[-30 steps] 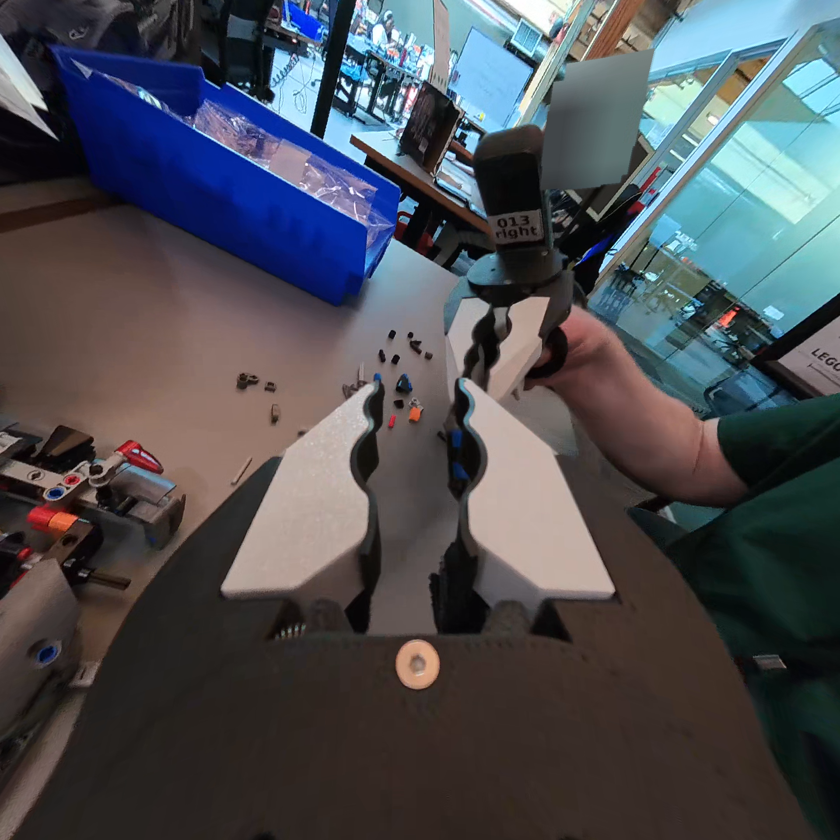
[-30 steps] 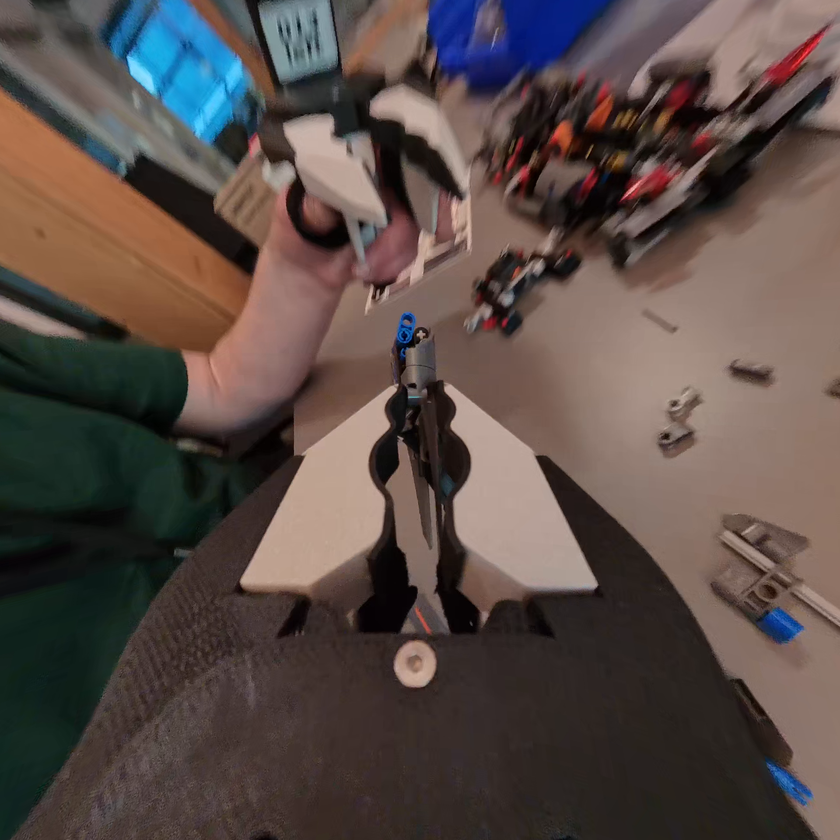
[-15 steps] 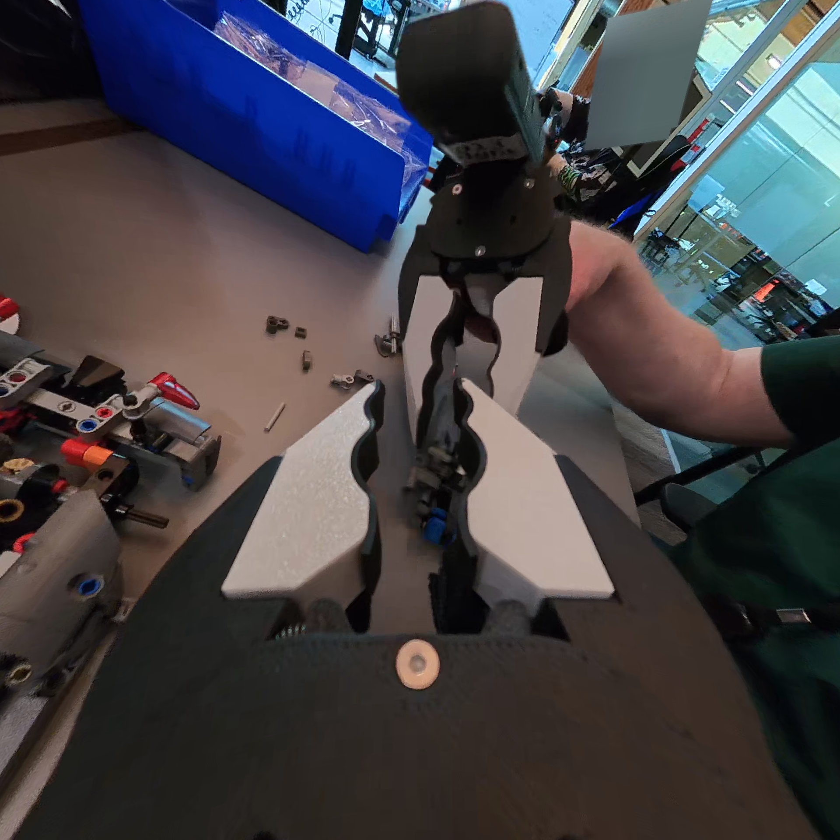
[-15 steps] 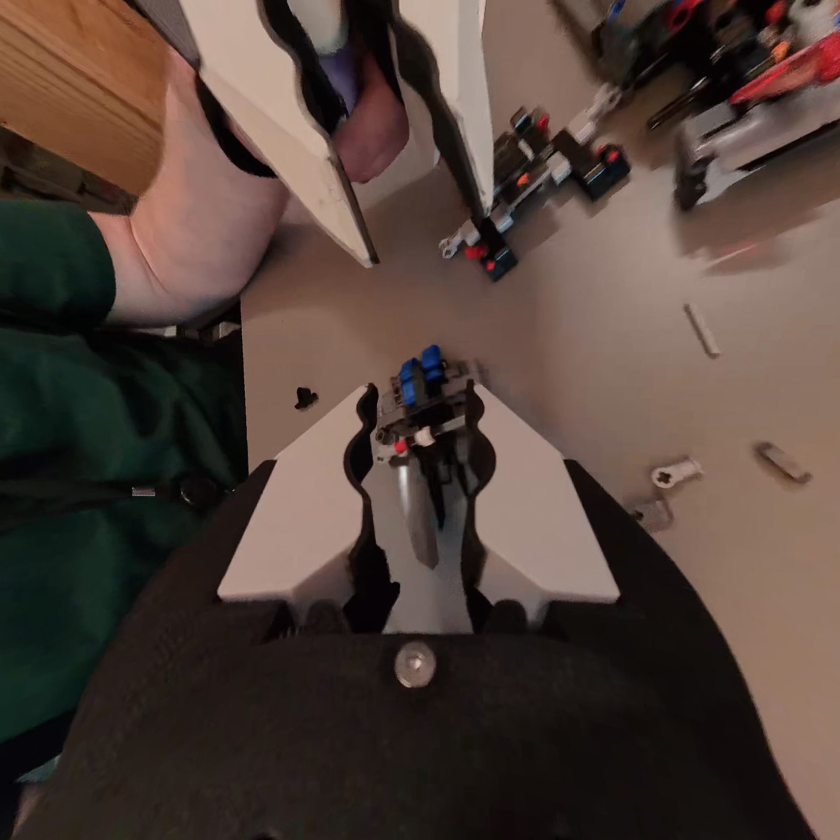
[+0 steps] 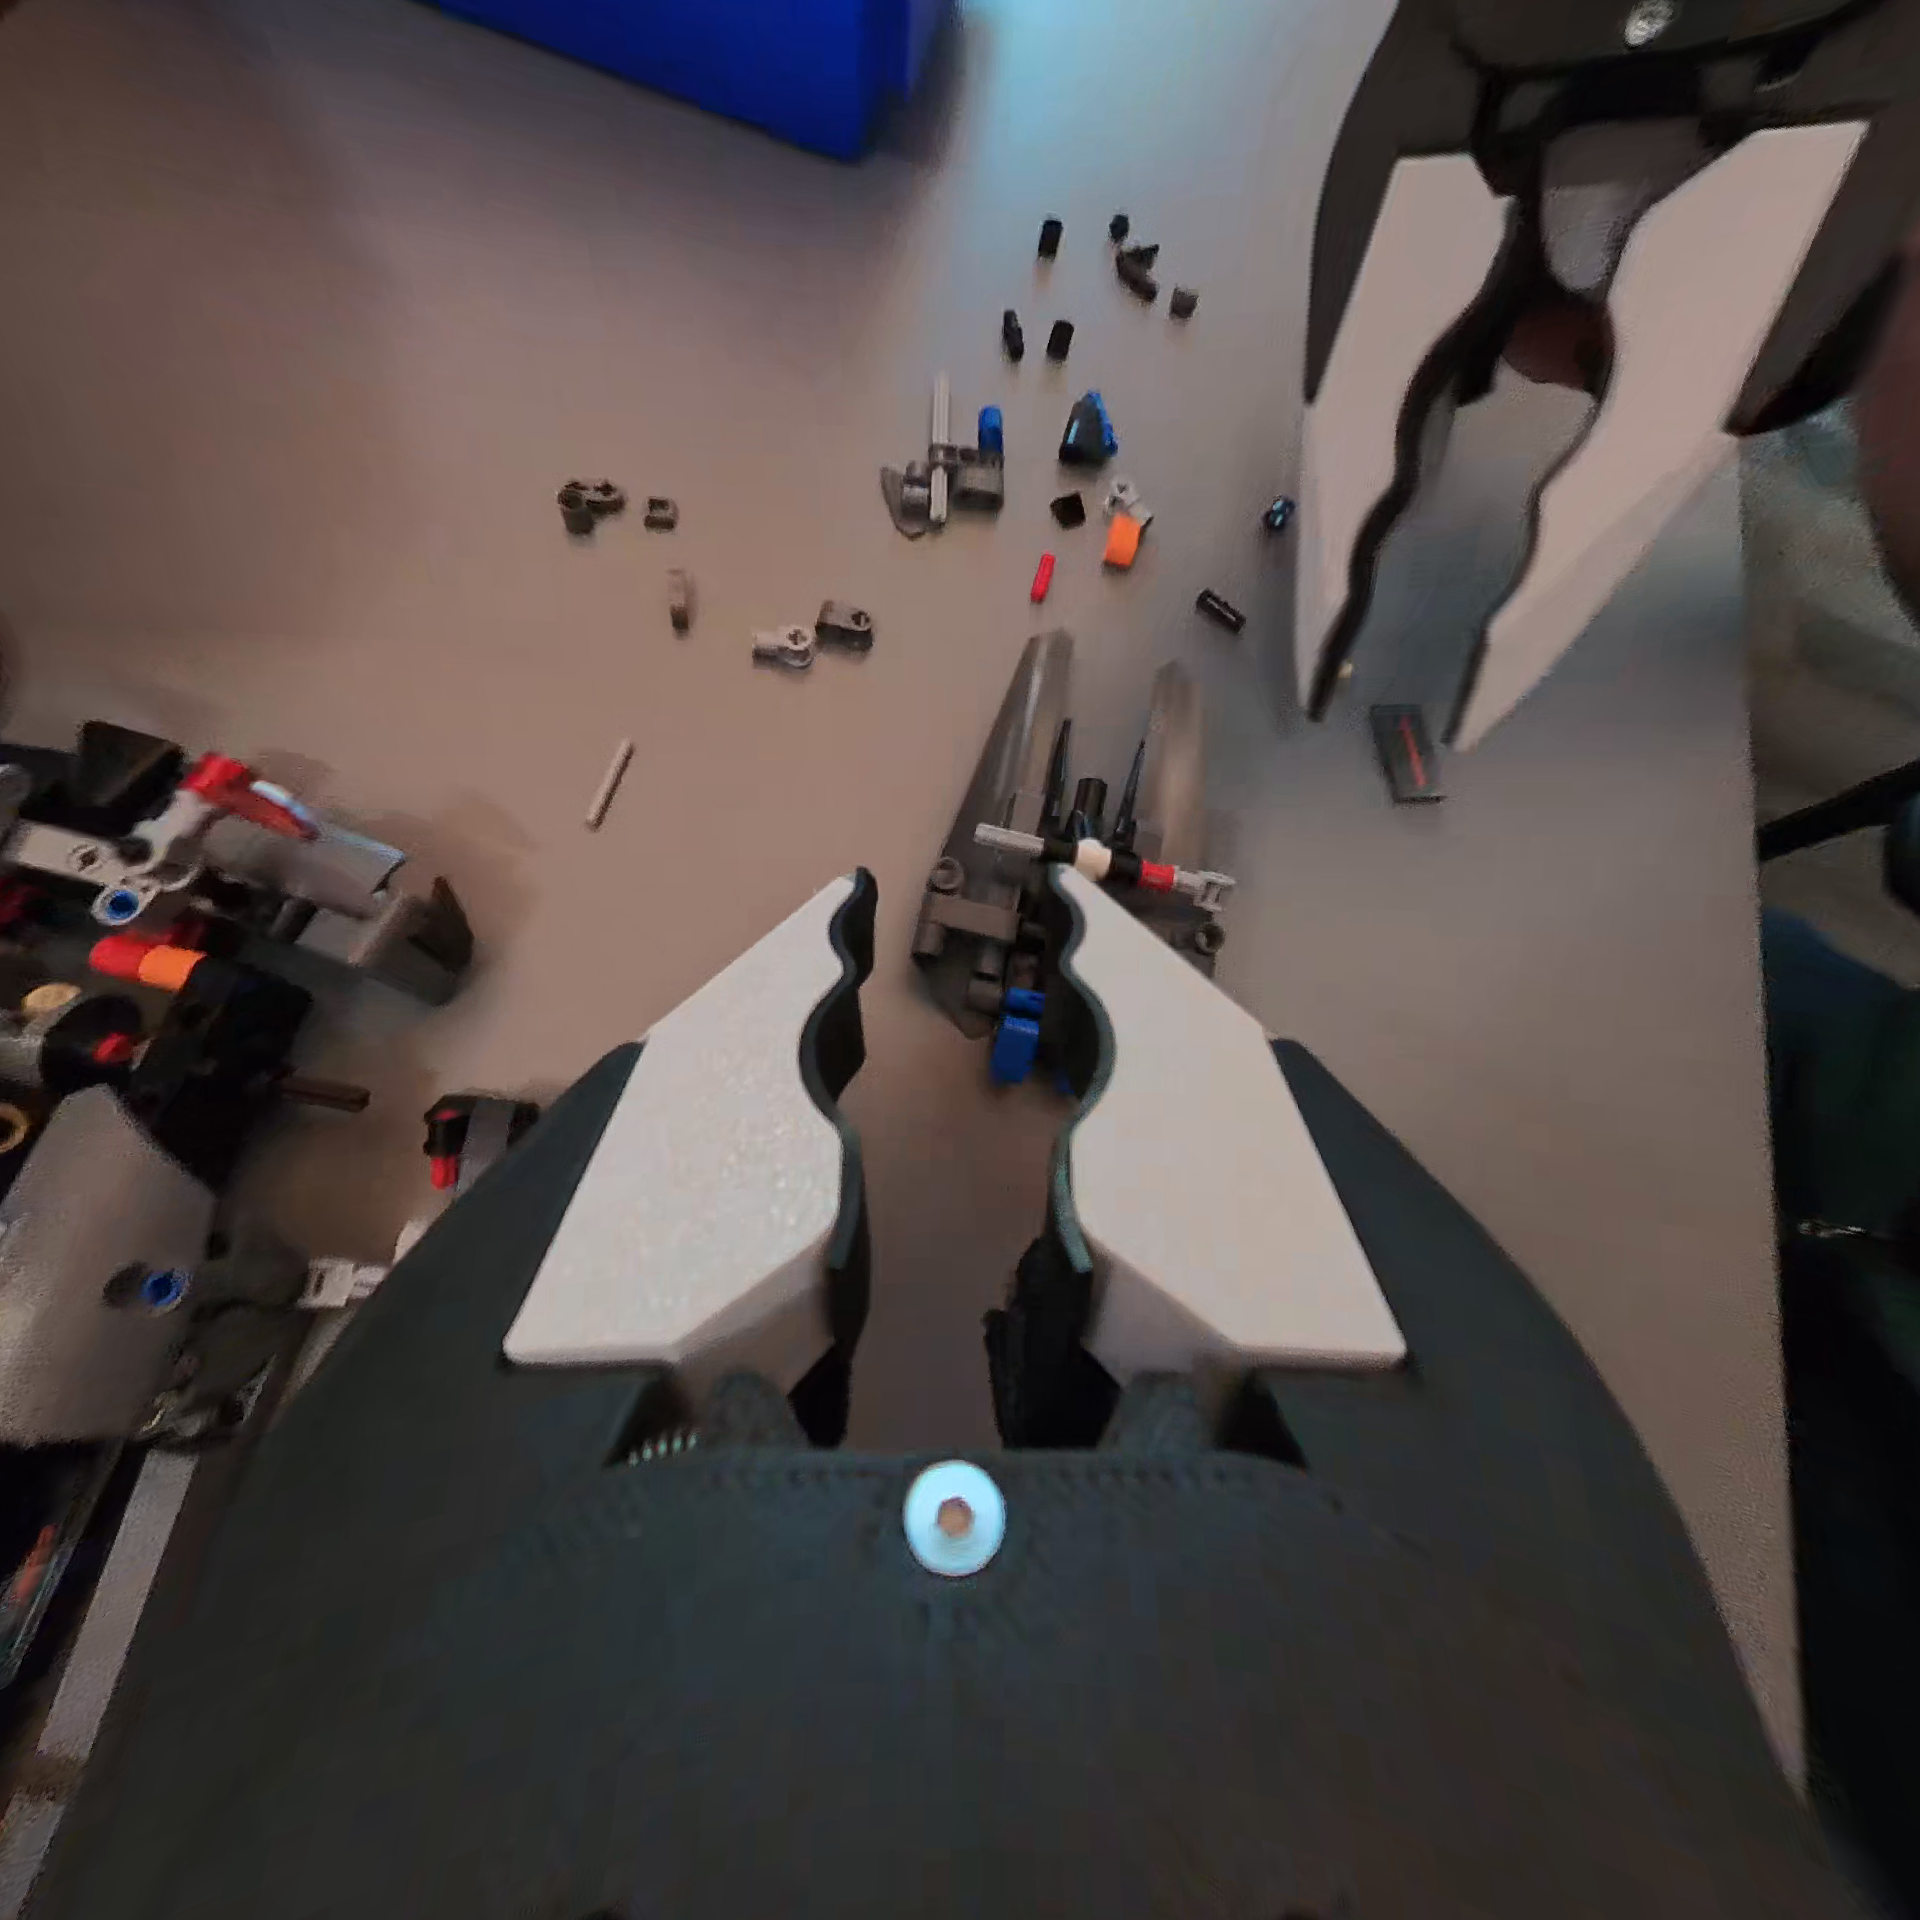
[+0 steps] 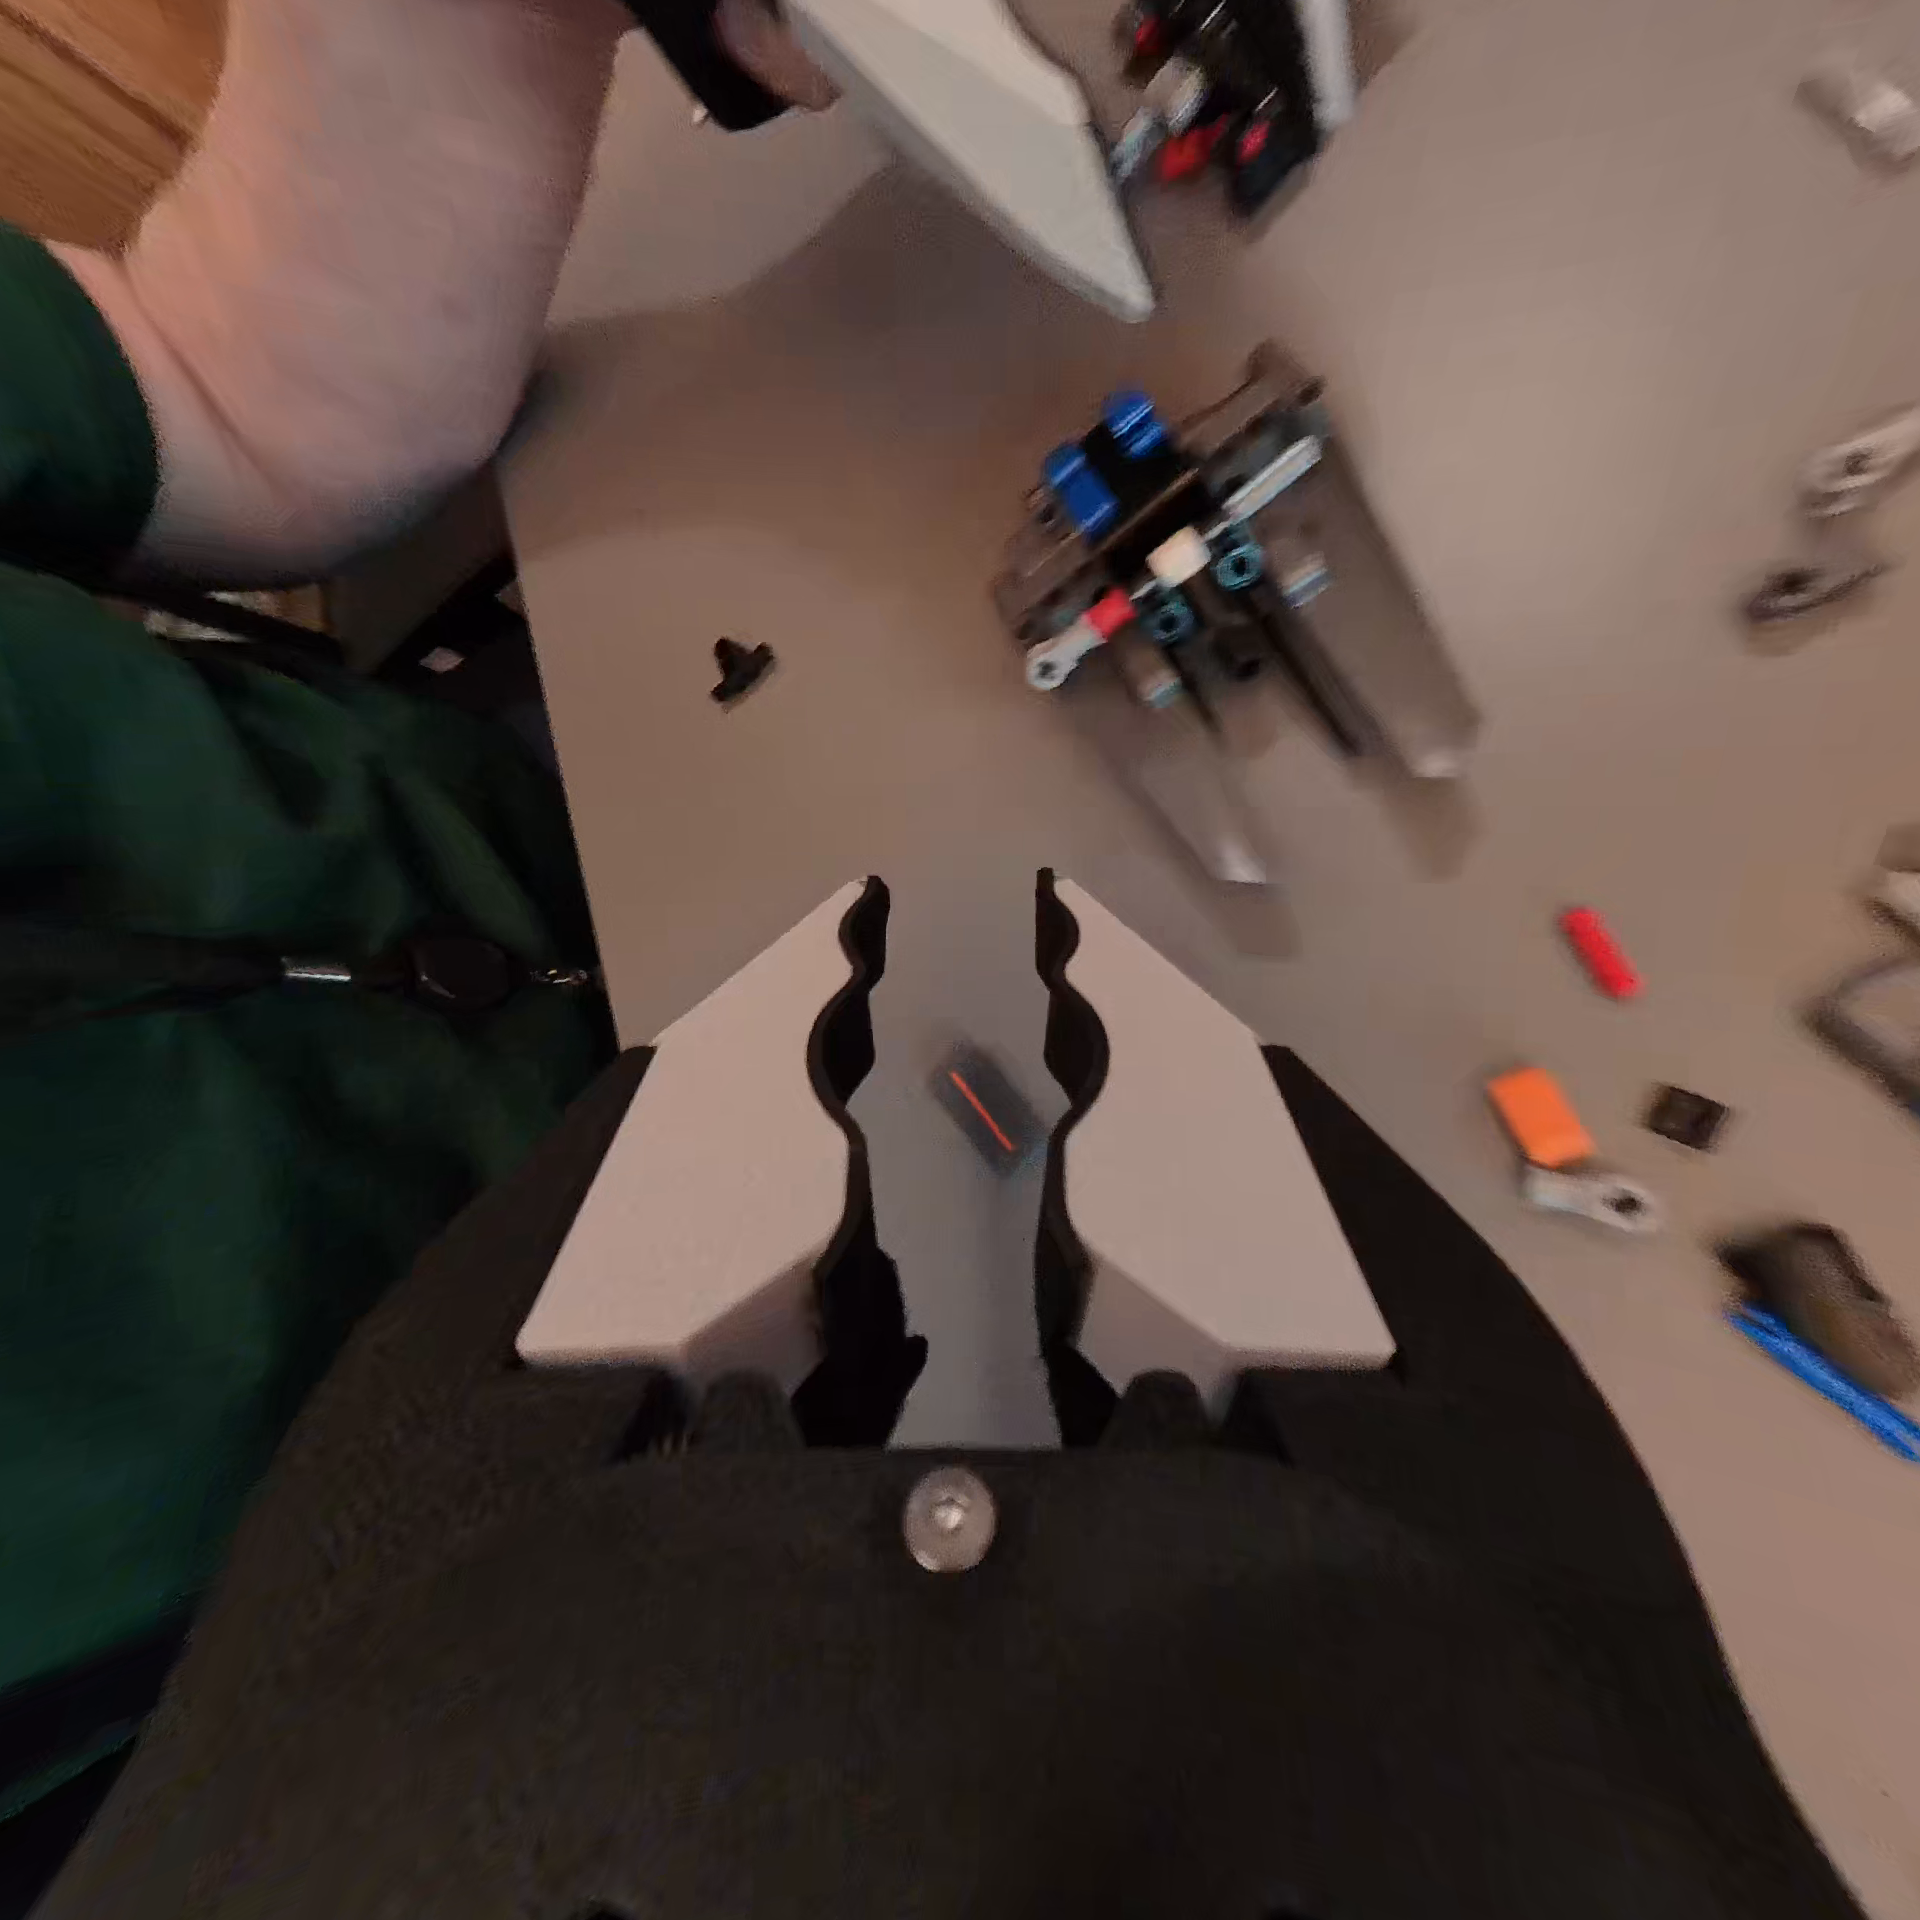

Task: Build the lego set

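Grey tabletop (image 5: pixel 312 343) fills both views, and the small grey model (image 5: pixel 1023 831) lying on it serves as the landmark. Nearest the camera in the left wrist view, the left gripper (image 5: pixel 961 883) has its jaws apart and holds nothing; its right fingertip overlaps the near end of the model, but contact cannot be told. The model lies flat, with two long grey fins pointing away, blue pegs (image 5: pixel 1016 1034) at its near end and a thin cross bar with a white and a red bead.

Left of the model sits a larger half-built assembly (image 5: pixel 208 935) in grey, black, red and orange. Beyond the model, loose small pieces (image 5: pixel 1039 468) are scattered, black, blue, red and orange among them. To the right of the model, the right gripper (image 5: pixel 1387 722) hangs above the table, jaws apart and empty, over a small dark tile with a red line (image 5: pixel 1405 753). Farthest off, a blue bin (image 5: pixel 748 62) stands at the table's back.

In the right wrist view the tile (image 6: pixel 985 1107) shows between the open fingers, and the model (image 6: pixel 1195 582) lies well beyond them, free of both grippers.
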`<state>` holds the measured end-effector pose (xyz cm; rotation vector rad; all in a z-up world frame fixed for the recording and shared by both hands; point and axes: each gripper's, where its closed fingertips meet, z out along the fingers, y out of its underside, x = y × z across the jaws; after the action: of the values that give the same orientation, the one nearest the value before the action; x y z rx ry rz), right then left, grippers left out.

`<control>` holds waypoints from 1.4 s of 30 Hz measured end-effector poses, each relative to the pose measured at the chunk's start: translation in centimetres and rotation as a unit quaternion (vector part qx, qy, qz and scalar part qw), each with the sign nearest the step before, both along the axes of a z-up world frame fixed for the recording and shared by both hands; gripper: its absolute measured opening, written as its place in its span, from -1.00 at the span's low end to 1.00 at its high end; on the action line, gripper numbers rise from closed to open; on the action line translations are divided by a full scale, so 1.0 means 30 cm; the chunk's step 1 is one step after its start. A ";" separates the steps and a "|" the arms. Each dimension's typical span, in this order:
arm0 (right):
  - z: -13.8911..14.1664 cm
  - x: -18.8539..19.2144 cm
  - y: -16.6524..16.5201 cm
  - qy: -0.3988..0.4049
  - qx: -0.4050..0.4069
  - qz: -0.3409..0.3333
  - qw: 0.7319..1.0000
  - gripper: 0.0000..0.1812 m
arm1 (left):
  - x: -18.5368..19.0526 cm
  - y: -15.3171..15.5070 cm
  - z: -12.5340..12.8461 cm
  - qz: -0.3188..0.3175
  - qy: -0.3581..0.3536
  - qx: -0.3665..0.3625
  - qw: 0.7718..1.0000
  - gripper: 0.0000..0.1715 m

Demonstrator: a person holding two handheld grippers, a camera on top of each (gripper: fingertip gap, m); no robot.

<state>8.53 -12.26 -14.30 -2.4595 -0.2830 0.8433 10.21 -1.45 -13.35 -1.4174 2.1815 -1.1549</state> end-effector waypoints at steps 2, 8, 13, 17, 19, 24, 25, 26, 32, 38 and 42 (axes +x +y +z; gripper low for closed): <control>-0.036 -0.029 0.010 0.001 -0.012 -0.007 1.000 -0.68 | 0.018 -0.020 -0.026 -0.004 0.005 0.010 1.000 -0.66; -0.055 -0.033 0.100 0.018 -0.002 -0.020 1.000 -0.63 | -0.012 -0.047 -0.089 0.000 0.053 0.022 0.998 -0.69; -0.055 0.017 0.133 -0.018 -0.007 0.014 1.000 -0.47 | -0.080 -0.107 -0.083 0.017 0.086 -0.016 0.996 -0.71; -0.040 0.051 0.123 -0.042 -0.010 0.017 0.999 -0.42 | -0.157 -0.134 -0.086 0.015 0.100 -0.014 0.995 -0.67; -0.029 0.079 0.104 -0.066 0.000 -0.005 0.998 -0.42 | -0.158 -0.104 -0.040 0.026 0.064 -0.016 0.997 -0.66; -0.008 0.036 0.060 -0.040 0.023 -0.039 0.998 -0.44 | -0.094 0.000 -0.006 0.038 0.024 0.006 0.999 -0.67; -0.012 0.023 0.068 -0.032 0.026 -0.049 0.998 -0.43 | -0.096 0.009 -0.040 0.039 0.049 0.015 0.998 -0.66; -0.018 0.014 0.081 -0.025 0.029 -0.060 0.997 -0.42 | -0.095 0.010 -0.068 0.036 0.057 0.028 0.997 -0.66; -0.049 0.046 0.169 -0.049 0.038 -0.081 0.995 -0.18 | -0.102 -0.084 -0.137 0.025 0.067 0.033 0.997 -0.55; -0.044 0.036 0.205 -0.048 0.037 0.042 0.997 -0.03 | -0.150 -0.294 -0.106 -0.034 0.072 -0.036 0.996 -0.62; 0.002 0.089 0.197 -0.065 0.058 0.026 0.996 0.01 | -0.174 -0.285 -0.037 -0.042 0.038 -0.016 0.998 -0.63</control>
<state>11.20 -6.36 -14.24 -2.4106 -0.4315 0.6683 5.01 -10.01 -14.47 -1.4177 2.3053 -1.1882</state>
